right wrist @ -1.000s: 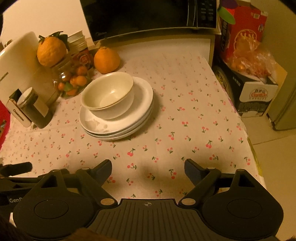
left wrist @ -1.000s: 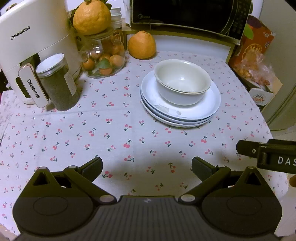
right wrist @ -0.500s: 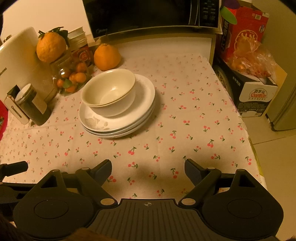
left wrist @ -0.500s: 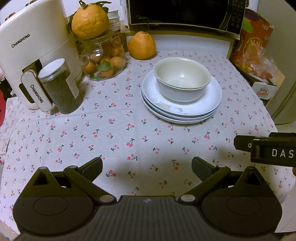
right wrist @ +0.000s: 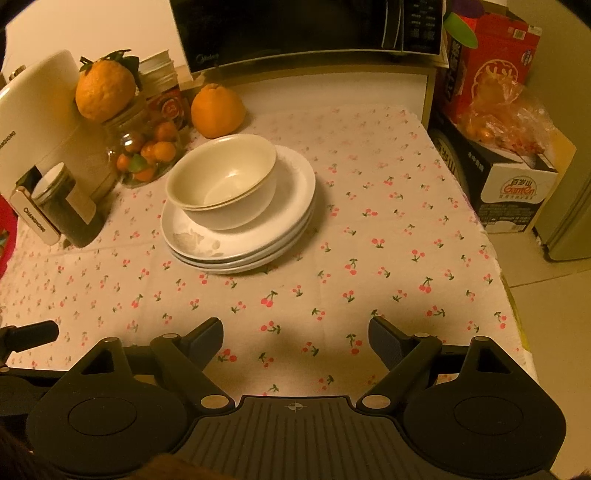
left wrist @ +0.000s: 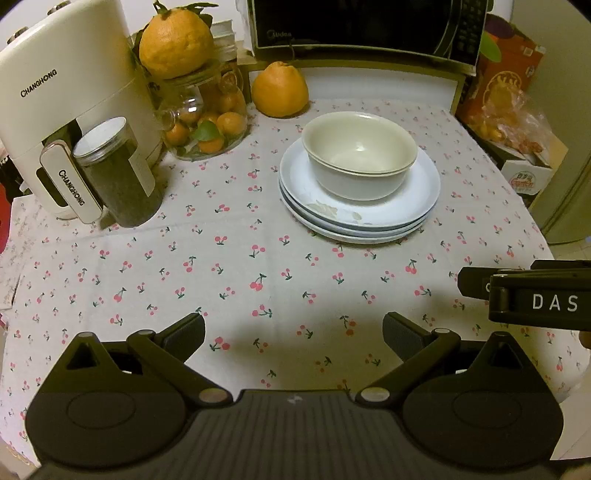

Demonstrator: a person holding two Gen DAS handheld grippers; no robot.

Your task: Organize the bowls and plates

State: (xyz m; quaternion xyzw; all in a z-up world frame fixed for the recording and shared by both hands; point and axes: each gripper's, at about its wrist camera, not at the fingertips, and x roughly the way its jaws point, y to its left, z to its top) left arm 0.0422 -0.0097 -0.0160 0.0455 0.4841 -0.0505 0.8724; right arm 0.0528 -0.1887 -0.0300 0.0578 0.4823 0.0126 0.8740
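Note:
Two cream bowls (left wrist: 360, 155) (right wrist: 221, 179), one nested in the other, sit on a stack of three white plates (left wrist: 417, 206) (right wrist: 291, 218) on the cherry-print tablecloth (left wrist: 221, 266) (right wrist: 388, 251). My left gripper (left wrist: 293, 332) hovers open over the near part of the cloth, well short of the stack, nothing between its fingers. My right gripper (right wrist: 295, 338) is open too, empty, near the front edge with the stack up and to its left. Part of the right gripper's body (left wrist: 535, 295) shows at the right edge of the left wrist view.
A white Changhong appliance (left wrist: 62, 110) and a dark jar (left wrist: 118, 173) stand at the left. A glass jar of small oranges (left wrist: 207, 122), topped by a big orange (left wrist: 175, 40), and a loose orange (left wrist: 280, 90) sit behind. A microwave (left wrist: 369, 29) lines the back. Boxes (right wrist: 509, 177) stand beside the table's right edge.
The left wrist view has levelled slightly, with the stack sitting a little squarer in it. Both grippers stay open and nothing on the table has moved.

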